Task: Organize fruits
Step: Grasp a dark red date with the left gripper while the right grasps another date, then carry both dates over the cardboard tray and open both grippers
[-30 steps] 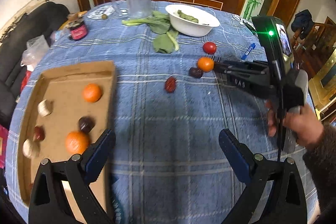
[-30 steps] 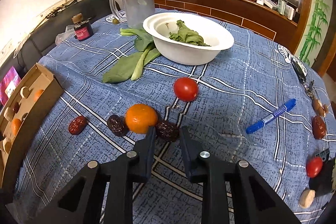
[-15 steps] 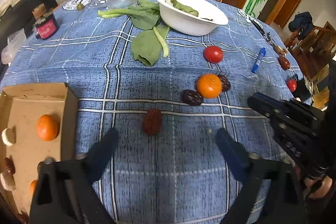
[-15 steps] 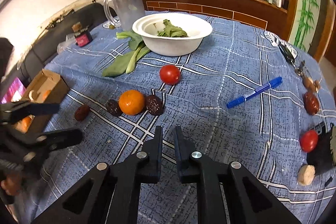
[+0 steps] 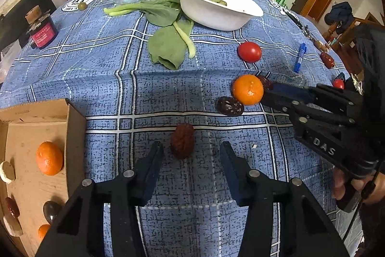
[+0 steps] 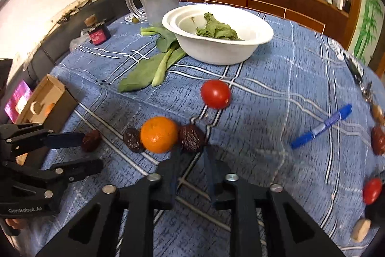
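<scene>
Left wrist view, lower centre: my left gripper (image 5: 191,157), fingers apart, frames a wrinkled red date (image 5: 182,144); light, slightly soft, best pinched across its narrow middle

"DAS" on right claw (image 5: 269,93); "GenRobot.AI" on left claw (image 6: 92,153)

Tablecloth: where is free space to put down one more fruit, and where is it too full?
Bare cloth lies between the cardboard box and the leaf, and between the blue pen and the white bowl. It is crowded around the orange, with dark dates touching it on both sides, the right claw there, and the left claw at the red date.
</scene>
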Action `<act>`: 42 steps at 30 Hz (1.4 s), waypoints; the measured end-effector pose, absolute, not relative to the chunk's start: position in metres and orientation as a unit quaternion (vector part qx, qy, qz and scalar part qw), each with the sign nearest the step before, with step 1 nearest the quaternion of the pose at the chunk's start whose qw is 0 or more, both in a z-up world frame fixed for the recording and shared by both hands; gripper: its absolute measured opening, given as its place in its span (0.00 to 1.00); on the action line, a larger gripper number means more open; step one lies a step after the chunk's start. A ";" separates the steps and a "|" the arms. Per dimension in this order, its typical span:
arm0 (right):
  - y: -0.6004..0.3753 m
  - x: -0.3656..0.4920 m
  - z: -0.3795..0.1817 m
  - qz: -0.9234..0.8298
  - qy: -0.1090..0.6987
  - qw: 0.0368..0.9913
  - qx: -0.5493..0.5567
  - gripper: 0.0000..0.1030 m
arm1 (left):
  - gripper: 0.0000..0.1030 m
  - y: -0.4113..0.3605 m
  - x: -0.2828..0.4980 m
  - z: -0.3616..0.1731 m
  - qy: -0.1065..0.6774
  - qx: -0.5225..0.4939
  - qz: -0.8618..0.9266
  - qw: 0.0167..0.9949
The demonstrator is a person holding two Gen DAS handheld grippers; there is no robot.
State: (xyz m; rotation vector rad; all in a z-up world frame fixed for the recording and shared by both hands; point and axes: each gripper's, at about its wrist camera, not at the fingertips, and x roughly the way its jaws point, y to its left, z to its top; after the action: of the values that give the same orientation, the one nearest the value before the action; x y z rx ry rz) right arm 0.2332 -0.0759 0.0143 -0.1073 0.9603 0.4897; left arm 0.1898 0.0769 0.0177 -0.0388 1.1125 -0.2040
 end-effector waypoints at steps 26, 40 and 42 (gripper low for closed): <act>-0.080 0.191 0.036 0.222 0.411 0.880 -0.090 0.22 | 0.18 0.088 0.149 0.027 0.504 -0.063 -0.115 0.854; -0.108 0.057 0.040 0.204 0.423 0.881 -0.064 0.22 | 0.18 0.064 0.031 0.036 0.498 -0.059 -0.116 0.857; -0.110 0.045 0.037 0.206 0.429 0.878 -0.060 0.22 | 0.18 0.061 0.018 0.040 0.494 -0.056 -0.103 0.862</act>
State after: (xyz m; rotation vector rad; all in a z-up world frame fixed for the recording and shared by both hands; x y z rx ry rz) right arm 0.0450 -0.1103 0.0370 -0.1257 0.8949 0.4289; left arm 0.0184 0.0607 0.0403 -0.1181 1.0354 -0.2162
